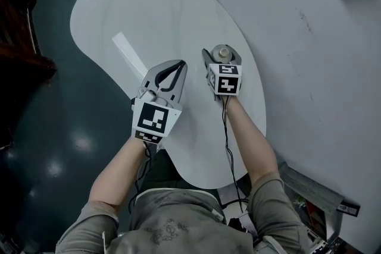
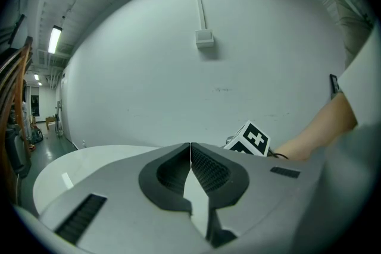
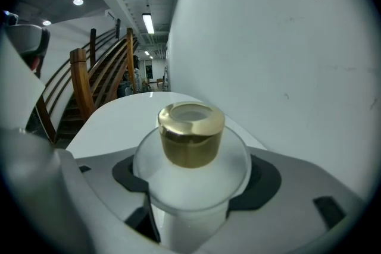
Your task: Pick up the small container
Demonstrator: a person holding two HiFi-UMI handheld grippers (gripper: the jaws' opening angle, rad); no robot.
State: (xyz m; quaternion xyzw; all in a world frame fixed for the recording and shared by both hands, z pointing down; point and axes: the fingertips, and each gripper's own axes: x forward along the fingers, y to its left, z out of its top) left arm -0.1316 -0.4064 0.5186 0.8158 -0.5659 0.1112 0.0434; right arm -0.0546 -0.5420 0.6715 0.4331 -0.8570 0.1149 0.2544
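The small container (image 1: 224,53) is a frosted white jar with a gold cap, standing upright near the right edge of the white rounded table (image 1: 149,9). My right gripper (image 1: 222,56) is shut on it, a jaw against each side. In the right gripper view the container (image 3: 190,146) fills the space between the jaws of that gripper (image 3: 190,193). My left gripper (image 1: 178,65) hovers over the table a short way left of the container, shut with nothing in it; the left gripper view shows its tips (image 2: 190,149) touching.
A white wall (image 1: 309,38) runs close along the table's right side. Dark floor (image 1: 47,116) lies to the left. A wooden stair railing (image 3: 89,80) stands beyond the table's far end. The right gripper's marker cube (image 2: 250,140) shows beside the left jaws.
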